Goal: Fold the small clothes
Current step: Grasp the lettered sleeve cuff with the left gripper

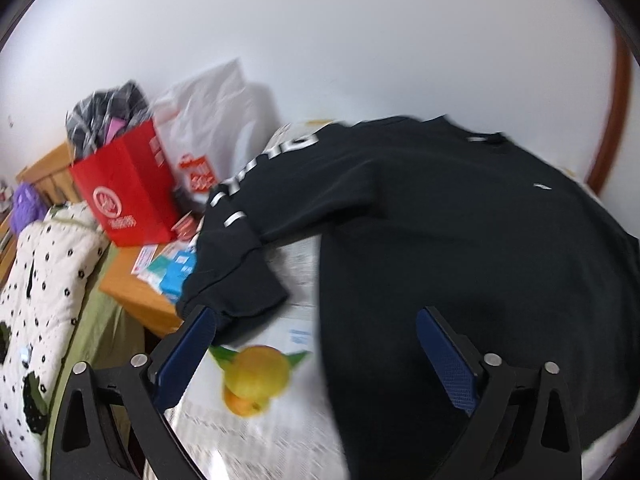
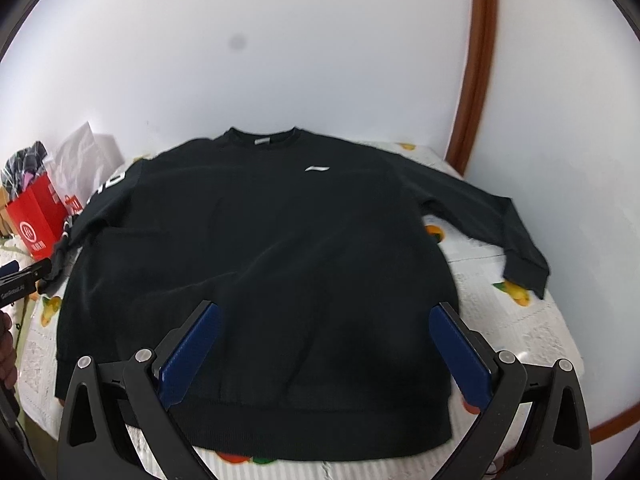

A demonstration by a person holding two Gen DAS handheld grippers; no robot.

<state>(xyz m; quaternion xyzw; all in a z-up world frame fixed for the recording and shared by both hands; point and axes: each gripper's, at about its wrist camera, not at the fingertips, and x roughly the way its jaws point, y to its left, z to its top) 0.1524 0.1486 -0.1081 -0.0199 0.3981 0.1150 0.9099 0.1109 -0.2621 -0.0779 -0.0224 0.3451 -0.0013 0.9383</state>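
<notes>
A black sweatshirt [image 2: 264,264] with a small white chest logo lies flat, front up, on a table covered with a white fruit-print cloth [image 2: 516,320]. Both sleeves are spread outward. My right gripper [image 2: 324,320] is open and empty above the lower body of the sweatshirt, near its hem. My left gripper [image 1: 316,324] is open and empty at the sweatshirt's left side [image 1: 460,240]; its left finger sits right by the cuff of the left sleeve [image 1: 236,280], which carries white lettering. The left gripper also shows at the left edge of the right wrist view [image 2: 24,276].
A red paper bag [image 1: 128,196] stuffed with clothes and a white plastic bag [image 1: 208,136] stand on a wooden surface [image 1: 132,292] left of the table. A white spotted quilt [image 1: 44,280] lies further left. A white wall is behind, with a brown door frame [image 2: 476,72] on the right.
</notes>
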